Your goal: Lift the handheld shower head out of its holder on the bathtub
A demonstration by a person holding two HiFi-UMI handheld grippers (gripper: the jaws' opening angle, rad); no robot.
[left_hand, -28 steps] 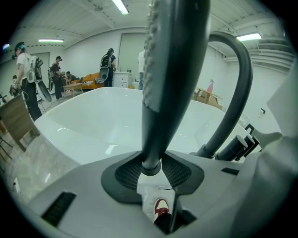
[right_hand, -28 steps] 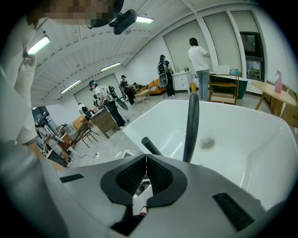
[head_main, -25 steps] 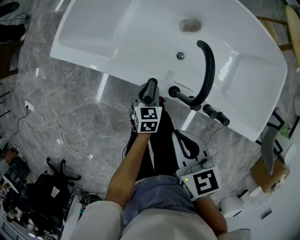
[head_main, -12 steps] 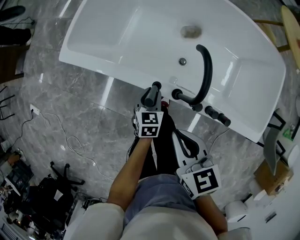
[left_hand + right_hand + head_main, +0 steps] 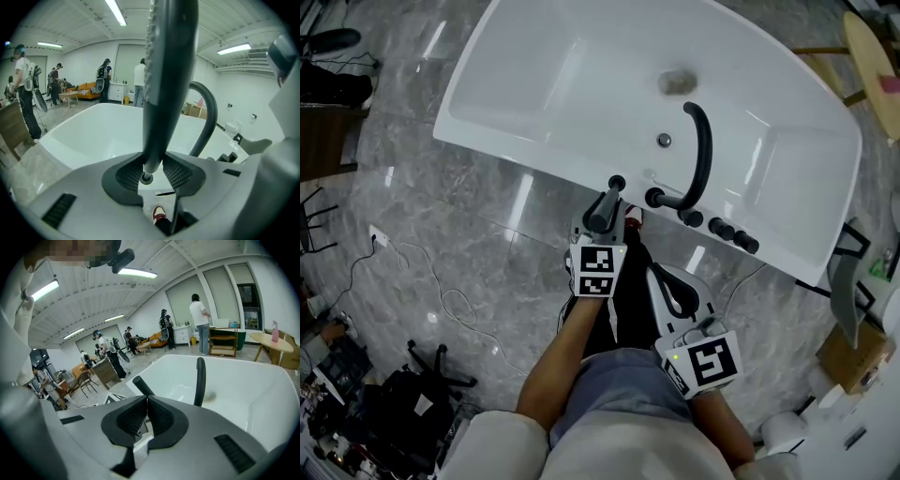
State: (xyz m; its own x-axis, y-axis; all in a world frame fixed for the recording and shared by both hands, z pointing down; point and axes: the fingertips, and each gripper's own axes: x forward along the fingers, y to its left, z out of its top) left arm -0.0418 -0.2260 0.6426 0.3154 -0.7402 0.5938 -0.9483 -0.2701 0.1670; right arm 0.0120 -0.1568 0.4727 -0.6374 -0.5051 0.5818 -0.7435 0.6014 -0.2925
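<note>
1. Gripping the shower head [image 5: 603,204] by its dark handle, the left tongs [image 5: 600,223] are closed on it at a fairly wide set, and that hold is unchanged from a second ago.
2. Against the frame of a second ago, the left tongs and shower head are seen drawn up and slightly back from the tub [image 5: 516,161] rim, toward the person.
3. From this it is judged that the handle has been lifted clear of its holder, so the task is all but done. The holder itself cannot be picked out with certainty.
4. The right tongs [image 5: 664,274] are shut, pad against pad, with nothing between them, and are held back near the person's body.
5. Only in the left gripper view is the handle's lower end shown: it hangs free past the pads, with a shoe [image 5: 159,214] and floor beneath it.
6. Only in the head view is the layout given: the shower head stands just beside the rim, apart from the curved spout [image 5: 704,150].
7. In the right gripper view the shower head is seen from the side, left of the spout.
</note>
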